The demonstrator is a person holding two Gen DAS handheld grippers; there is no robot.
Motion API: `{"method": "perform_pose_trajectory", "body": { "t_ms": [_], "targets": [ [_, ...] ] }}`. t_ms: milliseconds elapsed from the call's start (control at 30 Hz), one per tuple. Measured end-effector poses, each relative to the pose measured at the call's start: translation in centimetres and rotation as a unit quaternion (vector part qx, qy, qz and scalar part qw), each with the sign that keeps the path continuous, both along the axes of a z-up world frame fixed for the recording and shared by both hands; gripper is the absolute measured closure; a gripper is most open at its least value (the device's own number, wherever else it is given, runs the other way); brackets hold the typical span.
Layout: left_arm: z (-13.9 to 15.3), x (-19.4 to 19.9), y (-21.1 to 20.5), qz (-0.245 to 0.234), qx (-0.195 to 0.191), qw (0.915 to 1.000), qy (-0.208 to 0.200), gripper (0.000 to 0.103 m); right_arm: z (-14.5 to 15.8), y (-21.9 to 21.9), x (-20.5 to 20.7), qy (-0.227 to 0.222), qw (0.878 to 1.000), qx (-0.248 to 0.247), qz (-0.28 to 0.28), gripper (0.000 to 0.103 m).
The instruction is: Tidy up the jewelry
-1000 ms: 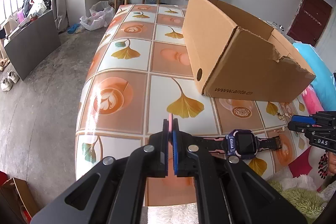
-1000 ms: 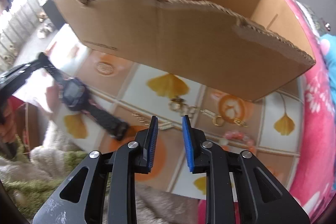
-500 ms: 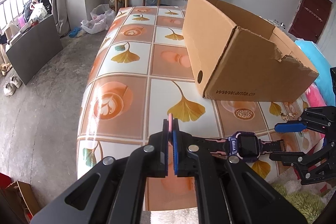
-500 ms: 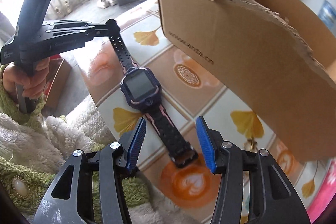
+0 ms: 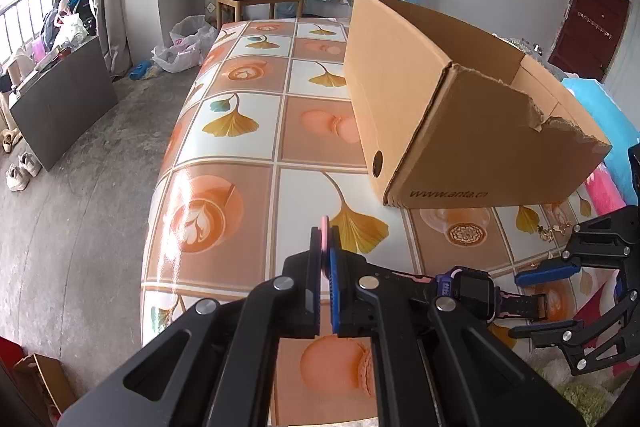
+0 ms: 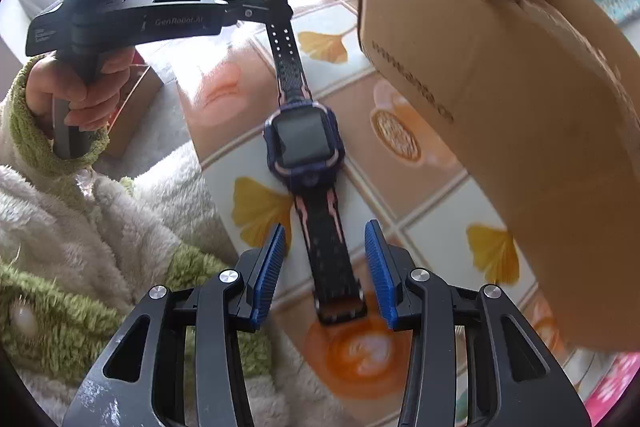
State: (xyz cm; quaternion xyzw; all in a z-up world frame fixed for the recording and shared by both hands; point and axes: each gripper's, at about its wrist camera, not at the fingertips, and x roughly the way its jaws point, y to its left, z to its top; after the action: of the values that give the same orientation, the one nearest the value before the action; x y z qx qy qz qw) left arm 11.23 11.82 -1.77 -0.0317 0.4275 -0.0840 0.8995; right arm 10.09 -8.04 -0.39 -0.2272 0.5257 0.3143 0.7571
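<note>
Purple-and-black smartwatch with pink trim on its perforated rubber strap (image 6: 305, 143), stretched flat over the tiled tablecloth with ginkgo leaves and coffee cups (image 5: 240, 163), just beside the open brown cardboard box with a torn rim (image 5: 460, 115). Inside of the box mostly hidden from both views; contents not possible to tell. Left gripper (image 5: 326, 259) fully closed, pinching one end of the strap. Right gripper (image 6: 325, 259) tilted steeply down over the other strap end, jaws closing, blue pads (image 6: 378, 263) on both sides of the strap but not yet touching it. Small gold jewellery pieces (image 5: 550, 231) lying loose on the cloth near the box front, outside of it. Left hand (image 6: 80, 95) in a green fluffy sleeve (image 6: 48, 147) around the gripper handle.
</note>
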Motion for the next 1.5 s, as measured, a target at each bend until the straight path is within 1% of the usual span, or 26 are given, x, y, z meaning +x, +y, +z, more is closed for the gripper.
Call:
{"method": "perform_pose_trajectory", "body": {
  "t_ms": [133,167,200,267,333,400,467,533,633,733,767,867,967,1033,1100,1200,1233,1300,1367,1500],
  "targets": [
    [-0.2,0.1,0.1,0.001,-0.001,1.0000,0.003,0.100,-0.5,-1.4,-1.8,-0.001,0.999,-0.002,-0.035,0.064],
    [-0.2,0.1,0.1,0.001,-0.001,1.0000,0.004,0.100,-0.4,-1.8,-2.0,0.002,0.999,0.000,-0.050,0.064],
    [-0.1,0.1,0.2,0.000,-0.002,1.0000,0.004,0.100,-0.3,-2.4,-2.0,0.005,0.998,0.005,-0.065,0.064],
    [-0.1,0.0,0.1,-0.001,-0.001,1.0000,0.002,0.100,0.1,-3.9,-2.5,0.013,0.994,0.031,-0.104,0.064],
    [0.0,-0.1,0.0,-0.002,0.002,1.0000,0.001,0.100,0.5,-5.7,-2.2,0.036,0.985,0.065,-0.154,0.064],
    [0.0,-0.3,0.0,-0.001,0.004,1.0000,0.001,0.100,0.7,-7.1,-2.3,0.068,0.972,0.101,-0.202,0.064],
    [0.0,-0.5,-0.1,0.000,0.004,1.0000,0.001,0.100,0.2,-7.9,-2.3,0.105,0.958,0.125,-0.236,0.064],
    [0.1,-0.6,-0.1,0.000,0.003,1.0000,0.001,0.100,0.1,-8.4,-2.3,0.131,0.947,0.136,-0.260,0.069],
    [0.1,-0.7,-0.1,-0.002,0.005,1.0000,0.001,0.100,0.3,-8.9,-1.9,0.139,0.937,0.154,-0.280,0.069],
    [0.1,-1.0,-0.2,-0.002,0.005,1.0000,0.000,0.100,0.0,-10.4,-1.5,0.156,0.919,0.189,-0.308,0.069],
    [0.1,-1.0,-0.2,-0.001,0.004,1.0000,0.001,0.100,0.2,-11.5,-1.3,0.161,0.912,0.202,-0.318,0.069],
    [0.2,-1.1,-0.2,-0.001,0.000,1.0000,-0.002,0.100,1.1,-13.7,-0.7,0.167,0.897,0.225,-0.341,0.073],
    [0.3,-1.3,-0.3,-0.003,0.002,1.0000,-0.003,0.100,1.6,-14.8,-0.6,0.165,0.889,0.240,-0.353,0.077],
    [0.2,-1.3,-0.2,-0.003,0.002,1.0000,-0.002,0.100,1.3,-15.0,-0.7,0.166,0.885,0.249,-0.357,0.079],
    [0.2,-1.4,-0.2,-0.002,0.001,1.0000,-0.003,0.100,1.2,-15.1,-0.7,0.164,0.884,0.248,-0.360,0.079],
    [0.2,-1.3,-0.2,-0.003,0.002,1.0000,-0.003,0.100,0.9,-14.8,-0.6,0.157,0.882,0.252,-0.367,0.085],
    [0.2,-1.4,-0.2,-0.003,0.003,1.0000,-0.004,0.100,1.0,-14.2,-0.6,0.152,0.881,0.257,-0.368,0.087],
    [0.2,-1.4,-0.2,-0.002,0.002,1.0000,-0.004,0.100,1.4,-14.6,-0.8,0.143,0.880,0.271,-0.364,0.090],
    [0.2,-1.5,-0.2,-0.002,0.002,1.0000,-0.003,0.100,1.7,-15.0,-0.9,0.138,0.881,0.278,-0.358,0.090],
    [0.2,-1.5,-0.2,-0.002,0.002,1.0000,-0.004,0.100,1.5,-14.9,-0.6,0.125,0.884,0.264,-0.364,0.090]
  ]
}}
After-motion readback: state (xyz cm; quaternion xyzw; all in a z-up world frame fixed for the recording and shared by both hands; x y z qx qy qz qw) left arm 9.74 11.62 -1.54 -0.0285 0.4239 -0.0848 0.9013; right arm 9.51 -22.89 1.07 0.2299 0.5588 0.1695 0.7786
